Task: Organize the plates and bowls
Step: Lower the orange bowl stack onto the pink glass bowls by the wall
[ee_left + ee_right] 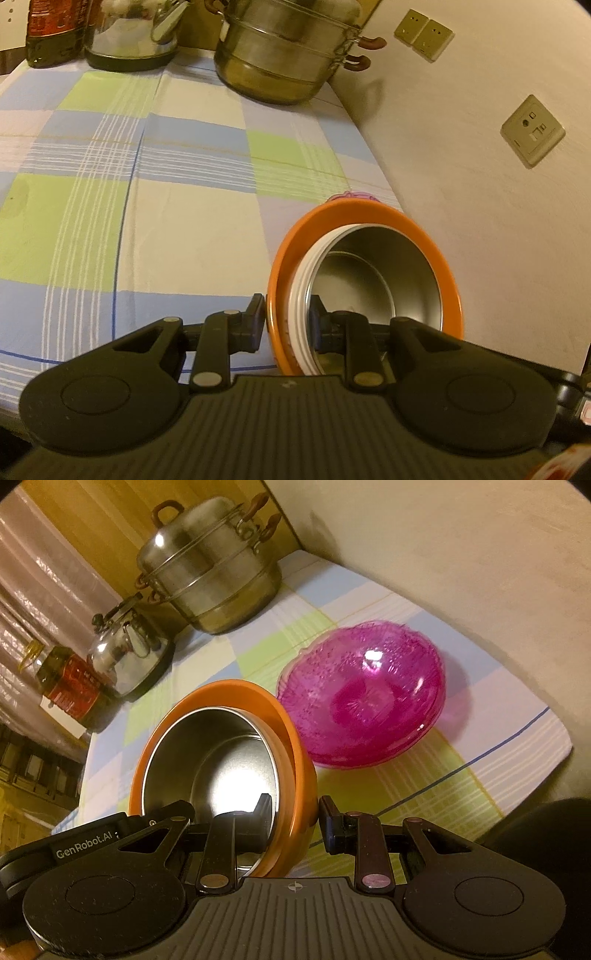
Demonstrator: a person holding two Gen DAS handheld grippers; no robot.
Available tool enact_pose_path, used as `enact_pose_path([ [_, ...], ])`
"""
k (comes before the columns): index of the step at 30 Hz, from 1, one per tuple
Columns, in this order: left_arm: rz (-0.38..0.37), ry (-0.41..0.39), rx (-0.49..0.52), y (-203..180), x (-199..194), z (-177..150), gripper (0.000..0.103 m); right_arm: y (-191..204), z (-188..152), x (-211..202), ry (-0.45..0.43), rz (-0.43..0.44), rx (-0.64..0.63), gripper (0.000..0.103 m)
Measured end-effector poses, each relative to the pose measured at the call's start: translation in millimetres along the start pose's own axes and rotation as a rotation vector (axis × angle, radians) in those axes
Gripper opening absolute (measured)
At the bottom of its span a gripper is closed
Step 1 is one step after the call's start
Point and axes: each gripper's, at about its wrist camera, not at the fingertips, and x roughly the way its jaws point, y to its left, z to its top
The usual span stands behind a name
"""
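A nested stack hangs tilted above the checked tablecloth (pixel 147 192): an orange bowl (pixel 369 207) holds a white bowl (pixel 298 295) and a steel bowl (pixel 388 258). My left gripper (pixel 286 317) is shut on the stack's near rim, one finger outside the orange wall and one inside the steel bowl. In the right wrist view the orange bowl (pixel 300 760) and steel bowl (pixel 207 746) appear again. My right gripper (pixel 295 816) is shut on another part of the rim. A translucent pink bowl (pixel 364 698) rests on the cloth just beyond the stack, close to the wall.
At the back of the table stand a steel steamer pot (pixel 284 55), a kettle (pixel 133 37) and a dark oil bottle (pixel 51 29). A pale wall with sockets (pixel 532 129) runs along the right edge. The table's near edge lies below the grippers.
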Motion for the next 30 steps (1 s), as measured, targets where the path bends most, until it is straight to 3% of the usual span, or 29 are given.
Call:
enact_pose_path([
  [30, -0.059, 0.04, 0.1, -62.4, 50.2, 37.2, 0.022, -50.8, 53.1, 0.4, -0.039, -0.053, 0.062, 0.027],
])
